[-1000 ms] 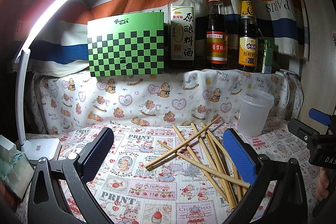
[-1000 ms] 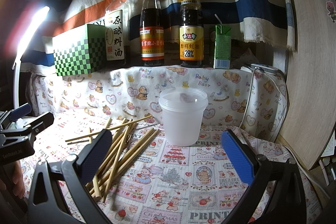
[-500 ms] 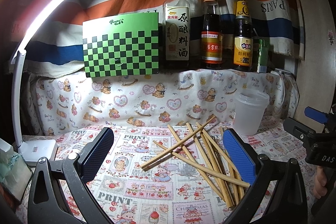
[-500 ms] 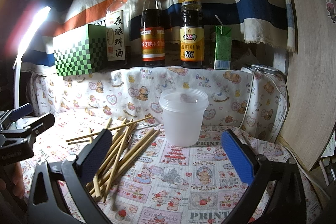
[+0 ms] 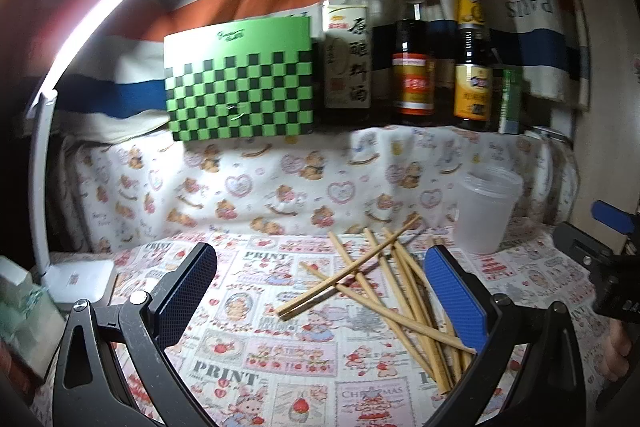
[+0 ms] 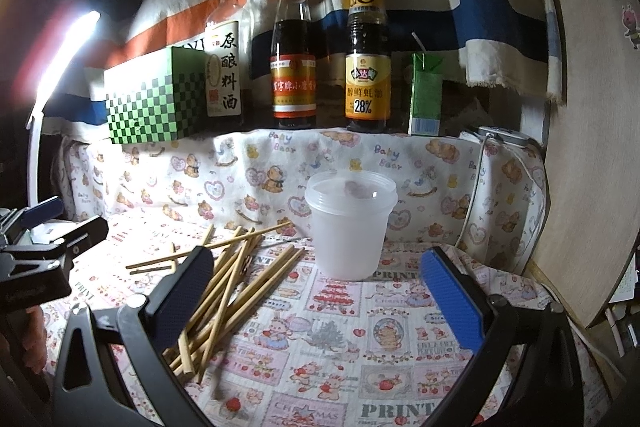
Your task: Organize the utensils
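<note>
Both grippers (image 5: 320, 291) (image 6: 320, 291) hover, jaws apart

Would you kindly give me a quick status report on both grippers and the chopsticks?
Left gripper open, empty. Right gripper open, empty. Chopsticks piled loose on the cloth beside the plastic cup, none inside. Nothing blocking.

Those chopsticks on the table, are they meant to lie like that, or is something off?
The chopsticks lie loose on the cloth, crossing at odd angles, beside the upright plastic cup, which holds none. Nothing looks spilled or broken.
</note>
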Available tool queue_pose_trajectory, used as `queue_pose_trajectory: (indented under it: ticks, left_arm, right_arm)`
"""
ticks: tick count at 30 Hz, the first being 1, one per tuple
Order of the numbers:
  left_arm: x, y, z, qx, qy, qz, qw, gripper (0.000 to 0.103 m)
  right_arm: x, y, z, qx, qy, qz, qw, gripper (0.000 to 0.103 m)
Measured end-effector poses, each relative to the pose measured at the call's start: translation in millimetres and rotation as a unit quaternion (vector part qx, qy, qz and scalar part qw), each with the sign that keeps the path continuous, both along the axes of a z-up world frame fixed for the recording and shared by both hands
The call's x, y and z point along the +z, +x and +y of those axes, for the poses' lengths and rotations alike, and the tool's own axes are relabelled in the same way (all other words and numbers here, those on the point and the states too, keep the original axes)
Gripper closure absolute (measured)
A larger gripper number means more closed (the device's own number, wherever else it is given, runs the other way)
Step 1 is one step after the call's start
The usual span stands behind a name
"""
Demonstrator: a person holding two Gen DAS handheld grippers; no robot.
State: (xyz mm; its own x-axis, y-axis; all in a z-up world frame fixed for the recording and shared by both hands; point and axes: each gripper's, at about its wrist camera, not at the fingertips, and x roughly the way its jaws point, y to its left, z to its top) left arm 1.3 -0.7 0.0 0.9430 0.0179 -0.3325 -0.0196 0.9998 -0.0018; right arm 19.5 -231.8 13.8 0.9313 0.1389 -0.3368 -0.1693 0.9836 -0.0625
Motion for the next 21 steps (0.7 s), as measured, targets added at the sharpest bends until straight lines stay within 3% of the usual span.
queue_pose_trajectory:
  ticks: [5, 10, 13, 16, 18, 21]
  left_arm:
    - [-1.1, 0.3, 4.4, 0.021, -0.004, 0.001, 0.9998, 0.000]
    - [1.3, 6.8, 8.9, -0.013, 0.010, -0.004, 0.9999, 0.000]
    - [6.7, 4.2, 17.2, 0.008, 0.006, -0.020, 0.9997, 0.000]
    - [14.5, 2.2, 34.6, 0.021, -0.031, -0.025, 0.9990, 0.000]
    - [18.8, 3.1, 49.2, 0.035, -0.058, -0.027, 0.9973, 0.000]
    - [21.1, 7.1, 64.8, 0.061, -0.064, -0.028, 0.9957, 0.000]
  right_arm:
    - [1.0, -1.5, -2.7, -0.016, 0.004, -0.005, 1.000, 0.000]
    - [6.3, 0.0, -7.5, 0.012, 0.024, 0.020, 0.999, 0.001]
    - [14.0, -1.6, -7.4, 0.023, 0.043, 0.023, 0.999, 0.011]
    - [21.3, -1.3, 3.1, 0.040, 0.035, 0.027, 0.998, 0.040]
    - [22.7, 1.7, 11.2, 0.046, 0.034, 0.045, 0.997, 0.066]
    - [20.2, 14.5, 26.7, 0.087, 0.040, 0.107, 0.990, 0.090]
